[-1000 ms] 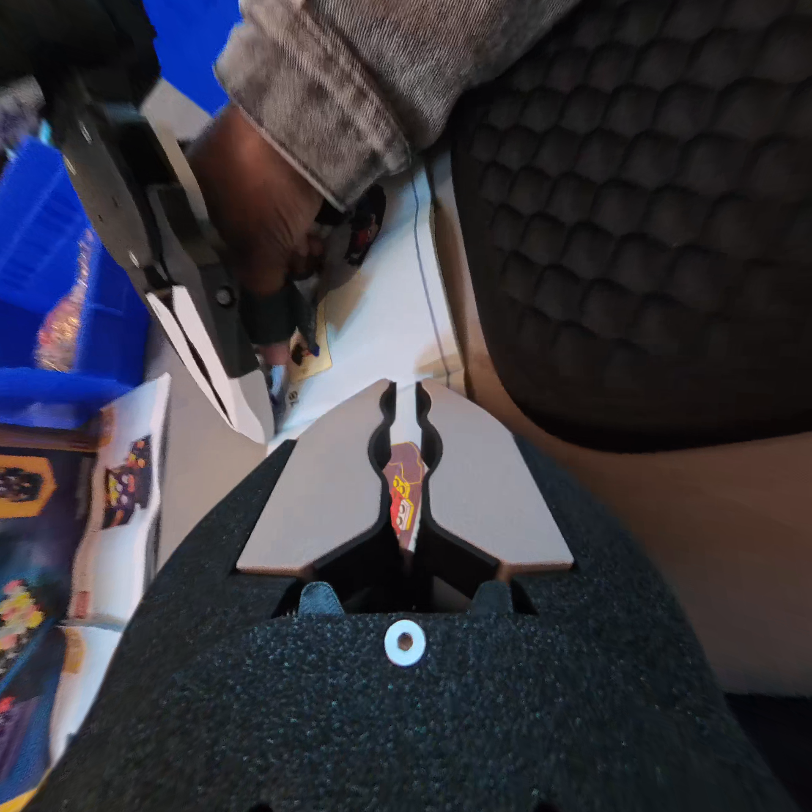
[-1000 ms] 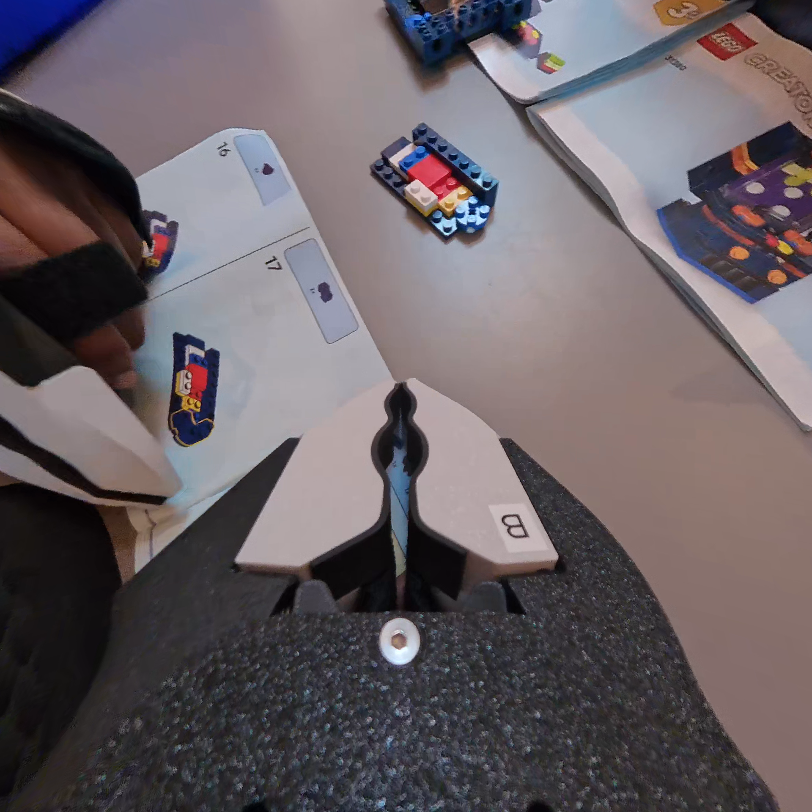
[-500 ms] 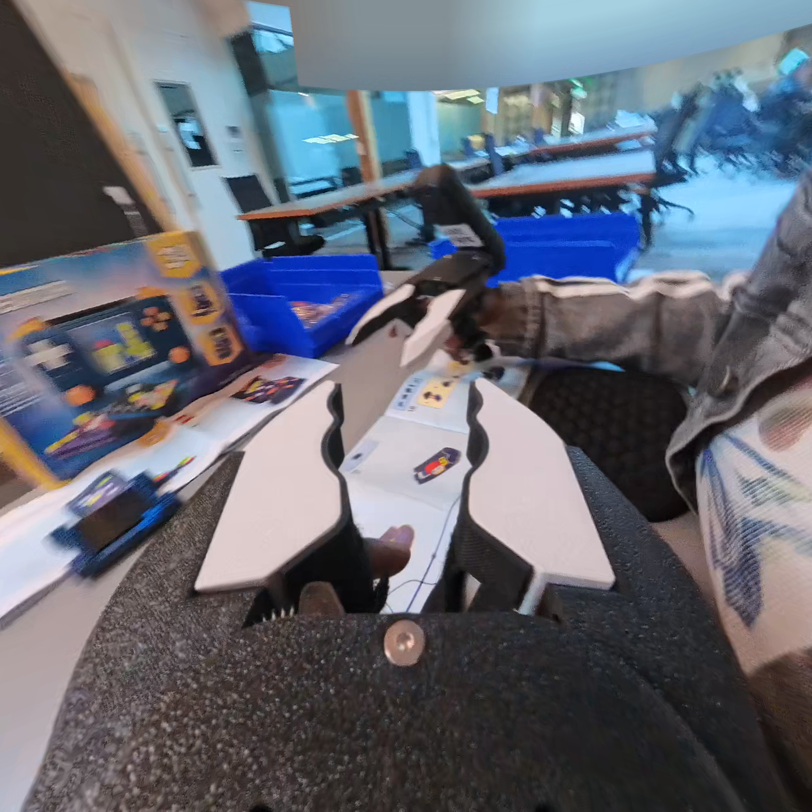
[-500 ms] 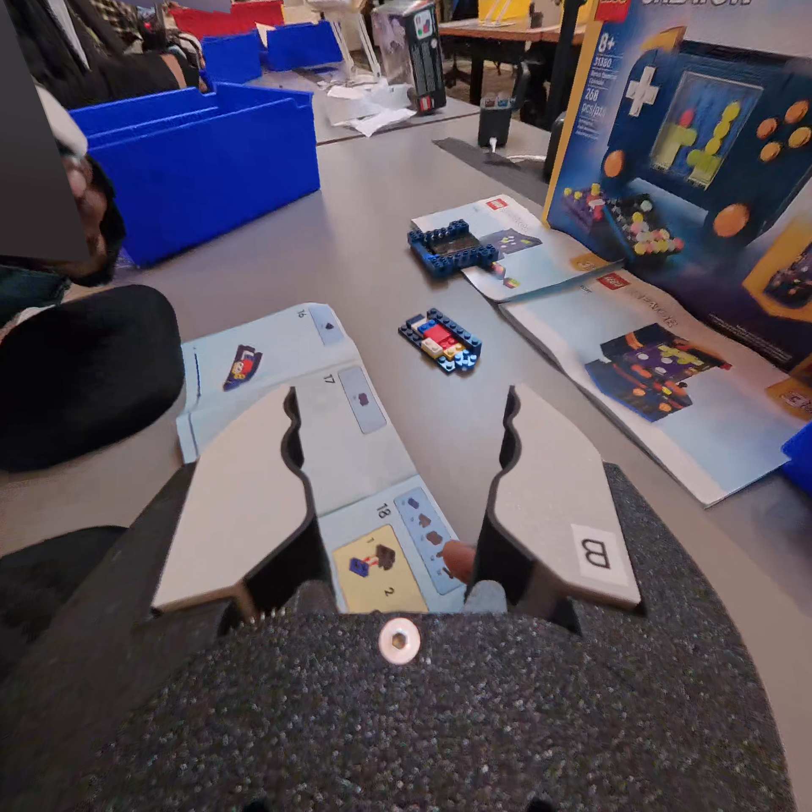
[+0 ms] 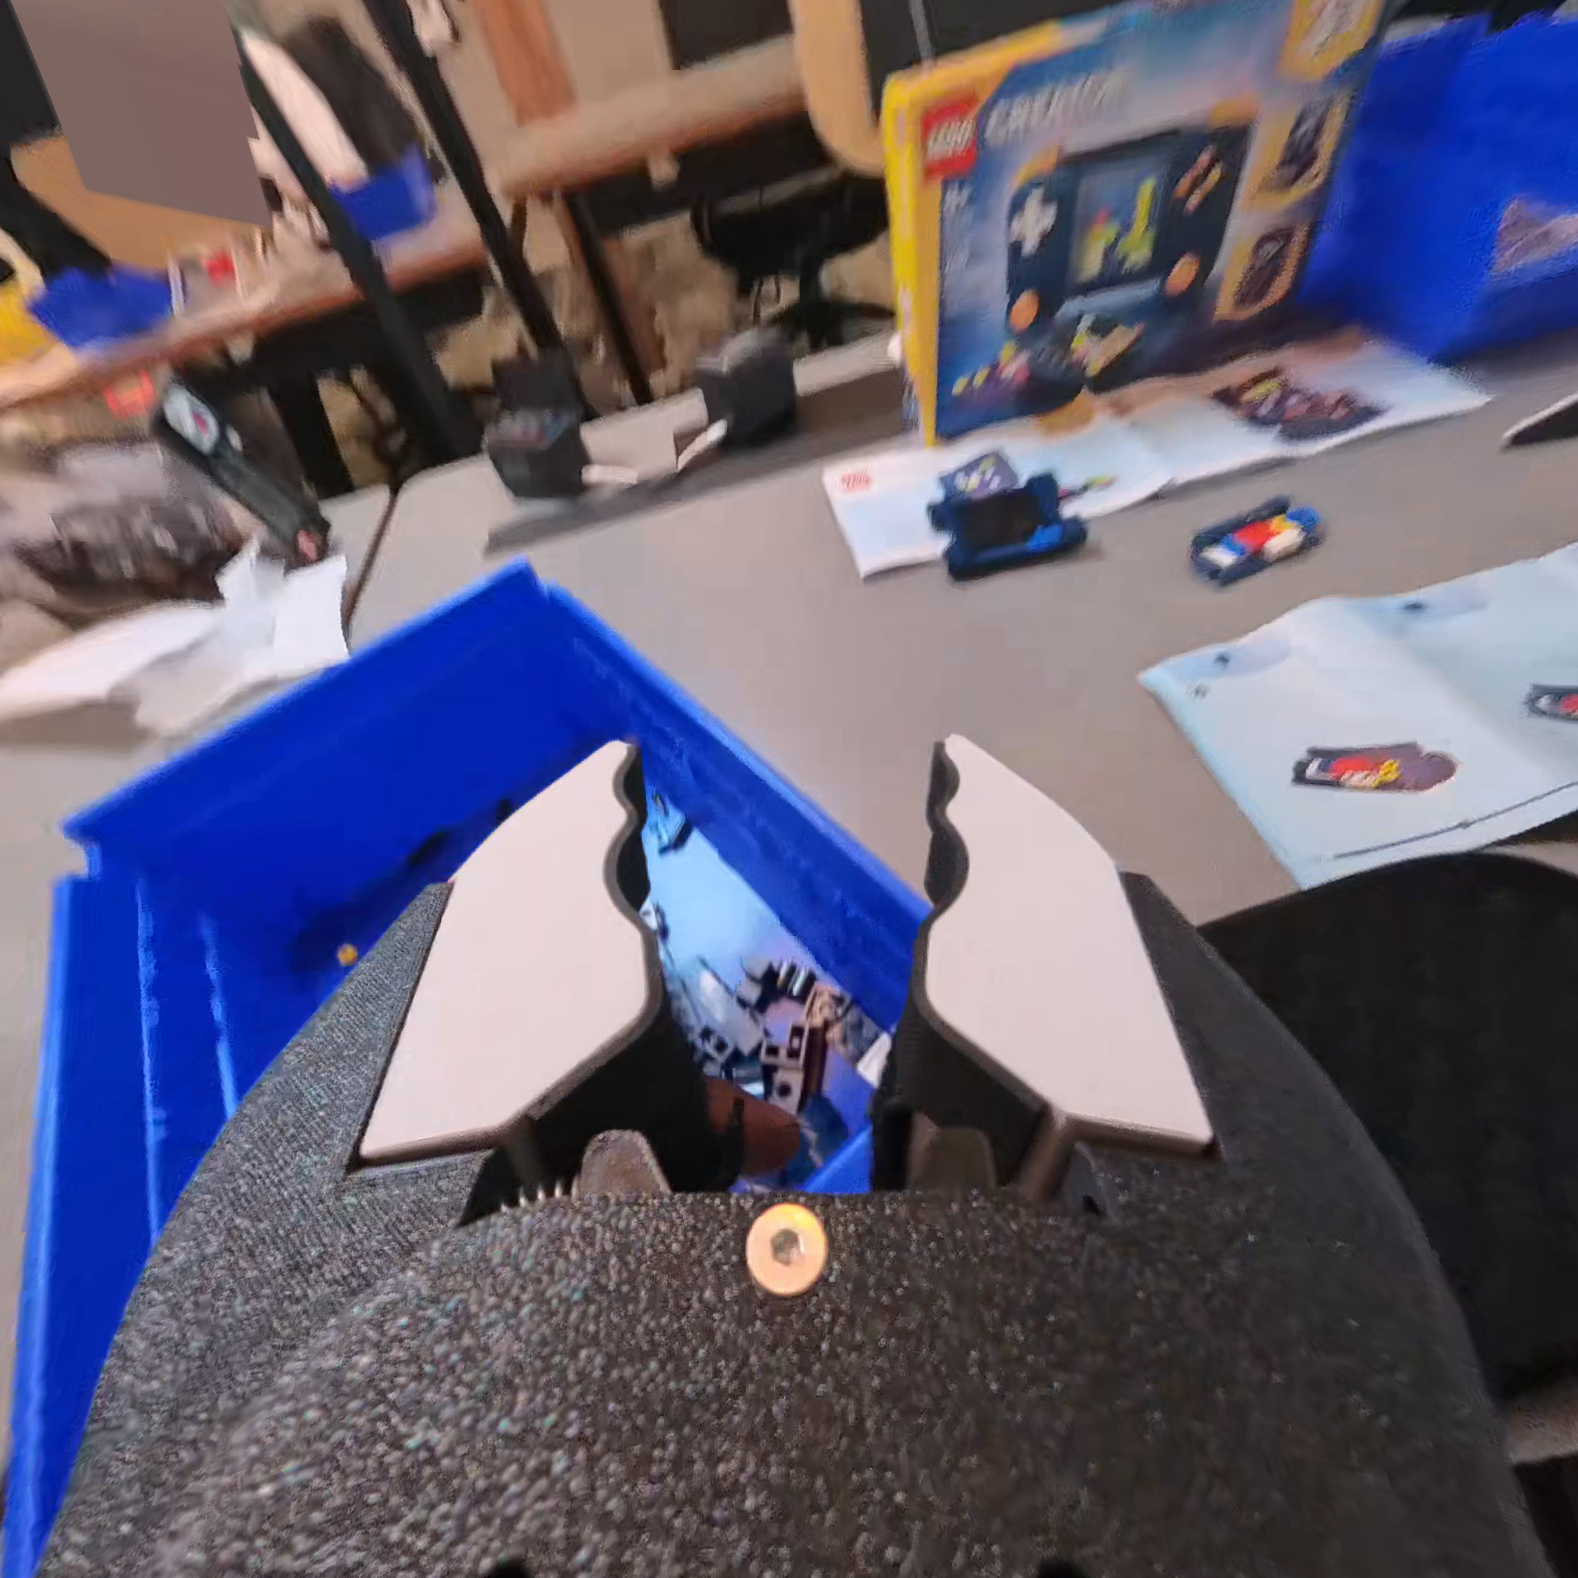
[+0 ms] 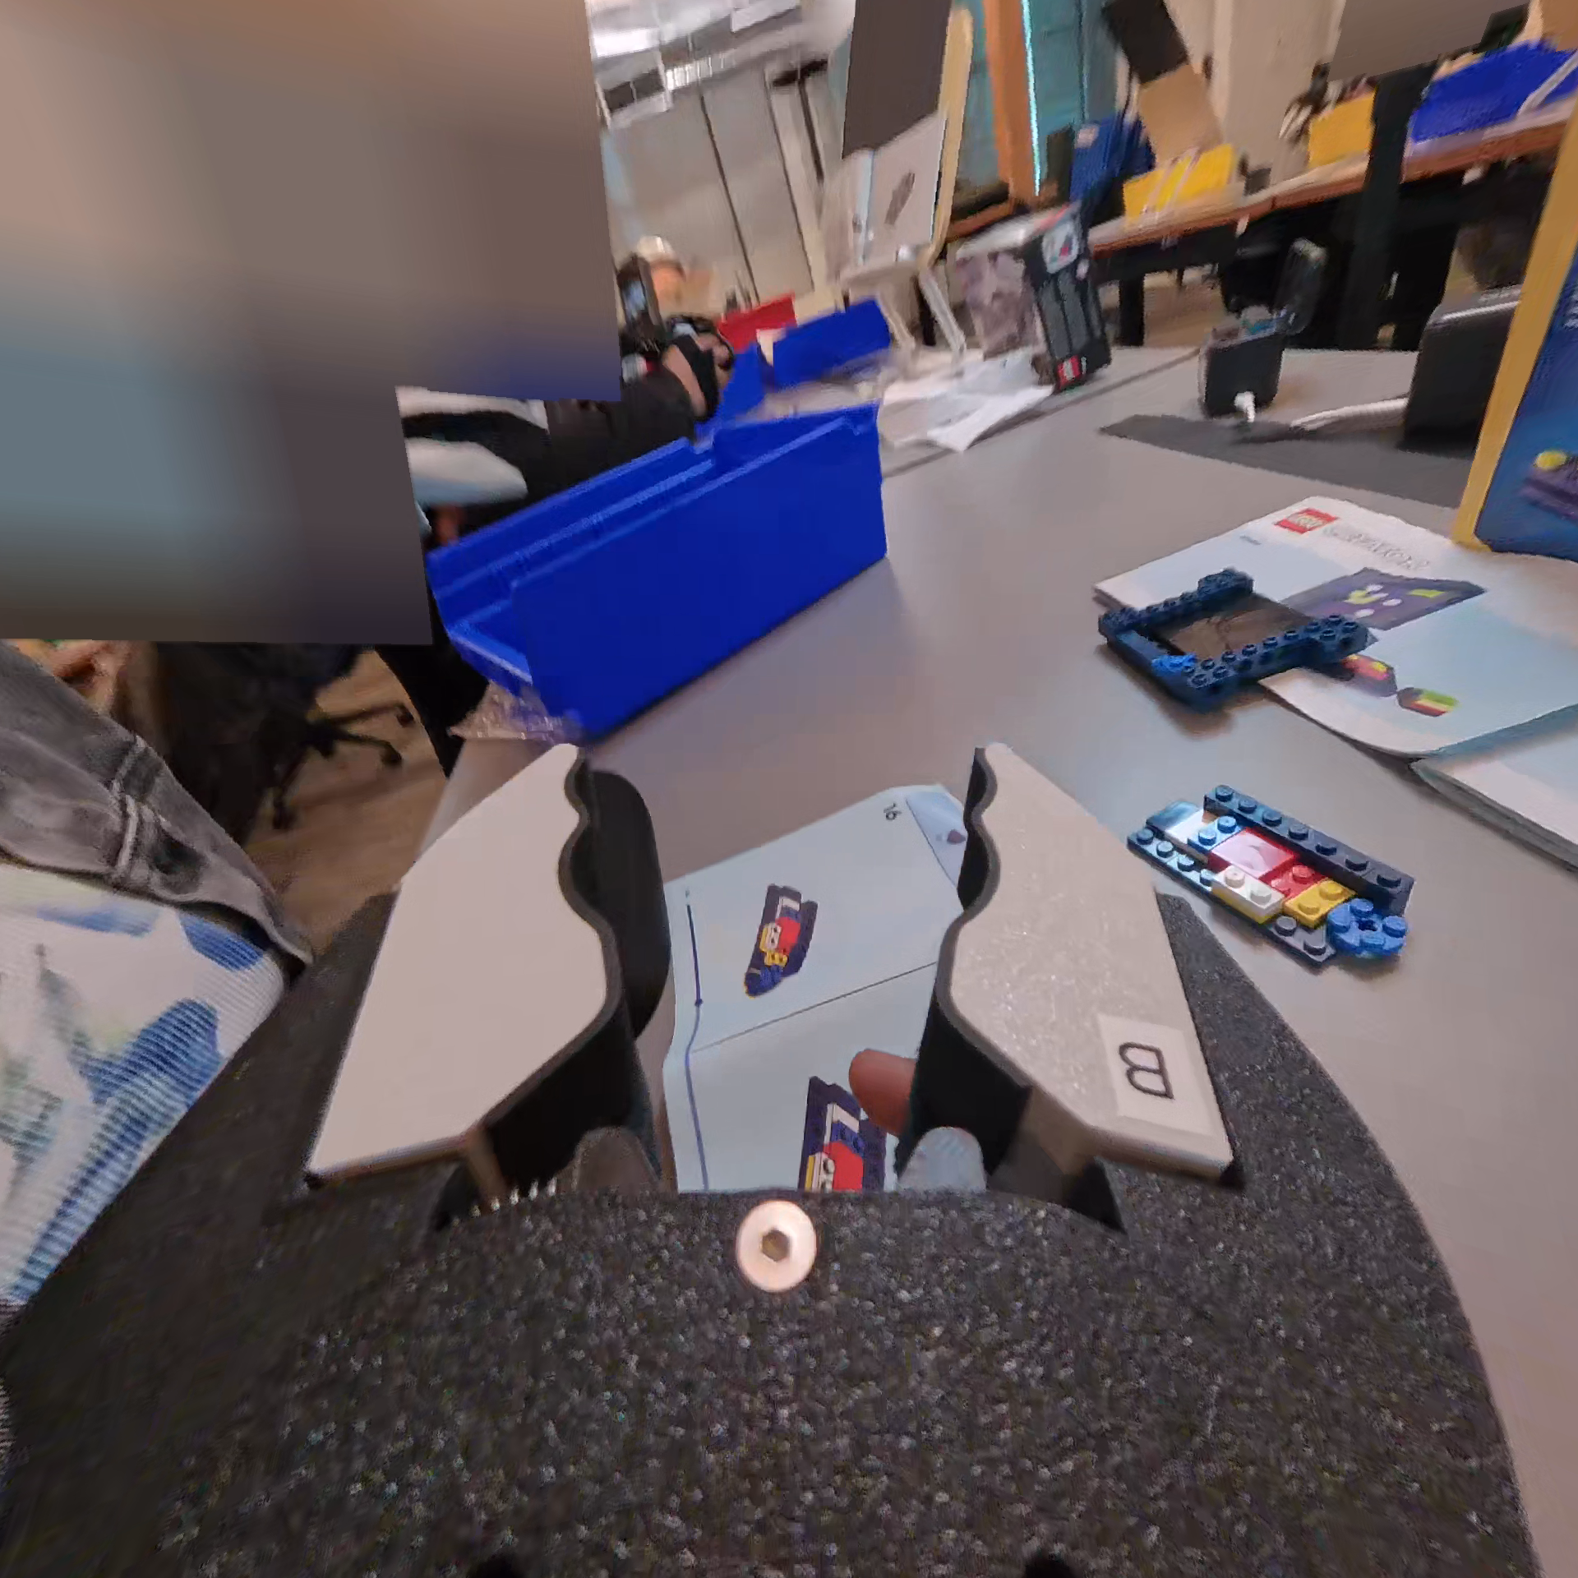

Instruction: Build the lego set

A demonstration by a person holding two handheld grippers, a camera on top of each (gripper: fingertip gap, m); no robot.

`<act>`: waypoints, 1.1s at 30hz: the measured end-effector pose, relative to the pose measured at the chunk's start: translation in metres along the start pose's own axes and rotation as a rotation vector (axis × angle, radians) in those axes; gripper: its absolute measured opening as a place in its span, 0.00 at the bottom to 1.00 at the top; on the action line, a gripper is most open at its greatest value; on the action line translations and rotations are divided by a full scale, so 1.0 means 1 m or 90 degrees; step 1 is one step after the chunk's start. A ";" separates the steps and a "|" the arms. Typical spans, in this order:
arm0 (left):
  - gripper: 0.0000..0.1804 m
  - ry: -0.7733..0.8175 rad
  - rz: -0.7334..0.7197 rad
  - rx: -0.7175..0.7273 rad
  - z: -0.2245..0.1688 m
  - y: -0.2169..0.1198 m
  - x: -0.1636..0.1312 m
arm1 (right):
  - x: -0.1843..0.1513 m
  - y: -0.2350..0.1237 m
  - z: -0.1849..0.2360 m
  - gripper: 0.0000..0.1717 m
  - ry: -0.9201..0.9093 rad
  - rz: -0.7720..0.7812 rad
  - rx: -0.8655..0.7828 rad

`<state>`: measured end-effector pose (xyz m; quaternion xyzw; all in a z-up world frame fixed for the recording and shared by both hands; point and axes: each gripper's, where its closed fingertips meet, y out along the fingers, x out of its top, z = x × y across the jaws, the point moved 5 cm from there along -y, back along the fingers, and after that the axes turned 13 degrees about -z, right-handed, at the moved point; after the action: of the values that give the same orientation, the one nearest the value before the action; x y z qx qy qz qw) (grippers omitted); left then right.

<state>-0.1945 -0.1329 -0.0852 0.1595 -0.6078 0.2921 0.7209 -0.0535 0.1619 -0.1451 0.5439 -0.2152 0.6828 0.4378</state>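
The left tool (image 5: 784, 751) stands with its two pale fingers (image 5: 529, 939) spread well apart and nothing between the pads; the gap is bare. It is tilted downward and forward, its black grainy body filling the lower half of its own view. A fingertip of the person's left hand (image 5: 751, 1127) shows low in the gap, behind the fingers' roots.

The right tool (image 6: 777, 756) is likewise wide open, its pads pressing on nothing. It is held lower and flatter. A fingertip of the right hand (image 6: 884, 1093) shows by the root of the right-side finger (image 6: 1059, 965). A grey sleeve (image 6: 102, 820) shows at the left edge of that view.
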 end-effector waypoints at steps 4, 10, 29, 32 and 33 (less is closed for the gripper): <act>0.33 -0.060 0.054 -0.005 -0.001 0.002 -0.028 | 0.007 -0.006 -0.006 0.46 0.059 -0.080 0.007; 0.15 -0.085 0.063 -0.083 -0.015 0.007 -0.038 | -0.003 -0.005 -0.006 0.36 0.096 -0.035 0.034; 0.16 -0.173 0.029 -0.249 -0.051 0.016 -0.033 | -0.030 0.002 -0.003 0.32 0.108 0.093 0.058; 0.17 -0.170 0.018 -0.273 -0.059 0.018 -0.032 | -0.031 0.002 -0.004 0.31 0.114 0.095 0.057; 0.16 -0.157 0.011 -0.279 -0.058 0.015 -0.031 | -0.031 0.002 -0.004 0.31 0.117 0.095 0.058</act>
<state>-0.1613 -0.0941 -0.1294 0.0285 -0.7416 0.1379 0.6559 -0.0570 0.1527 -0.1745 0.4808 -0.1828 0.7695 0.3785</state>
